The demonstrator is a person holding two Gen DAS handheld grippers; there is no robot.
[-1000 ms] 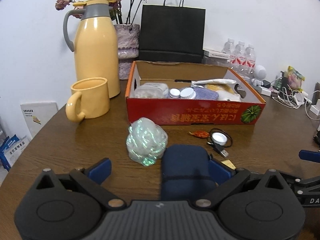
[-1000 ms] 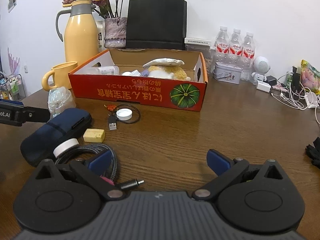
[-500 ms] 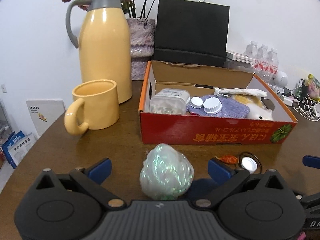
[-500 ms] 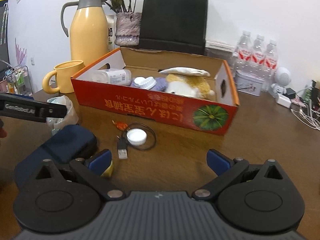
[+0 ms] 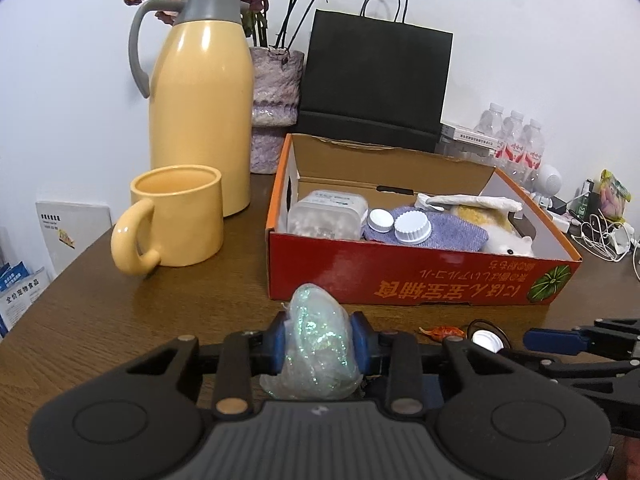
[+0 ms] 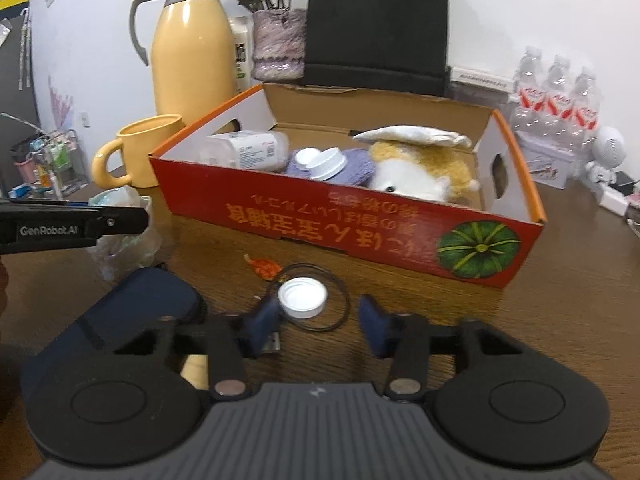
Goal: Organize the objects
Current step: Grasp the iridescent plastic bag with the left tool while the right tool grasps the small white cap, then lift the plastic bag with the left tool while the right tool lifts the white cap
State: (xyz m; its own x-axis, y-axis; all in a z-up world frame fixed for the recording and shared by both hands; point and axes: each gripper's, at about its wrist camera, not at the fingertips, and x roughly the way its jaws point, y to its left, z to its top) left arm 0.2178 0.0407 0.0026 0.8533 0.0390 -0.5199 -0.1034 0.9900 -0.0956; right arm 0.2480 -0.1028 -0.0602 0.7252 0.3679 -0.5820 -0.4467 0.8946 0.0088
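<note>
A crumpled iridescent plastic bag [image 5: 318,360] sits on the brown table in front of the red cardboard box [image 5: 420,284]. My left gripper [image 5: 320,338] is closing, and both blue pads press into the bag's sides. In the right wrist view a white bottle cap [image 6: 303,297] lies inside a black cable loop [image 6: 340,304]. My right gripper [image 6: 319,318] is closing just short of the cap; its left finger [image 6: 264,320] is by the cap's edge, and the right finger stands apart. The same bag [image 6: 124,240] shows behind the left gripper's finger [image 6: 80,226].
A navy case [image 6: 148,308] lies left of the cap, with an orange wrapper [image 6: 264,267] and a USB plug [image 6: 272,342] close by. The box holds a jar, caps, a purple cloth and a plush toy. A yellow mug [image 5: 180,216], a thermos [image 5: 200,120] and a black bag [image 5: 376,80] stand behind.
The left jaws have come together on the plastic bag. The right gripper has moved forward to the white cap, and its jaws have narrowed.
</note>
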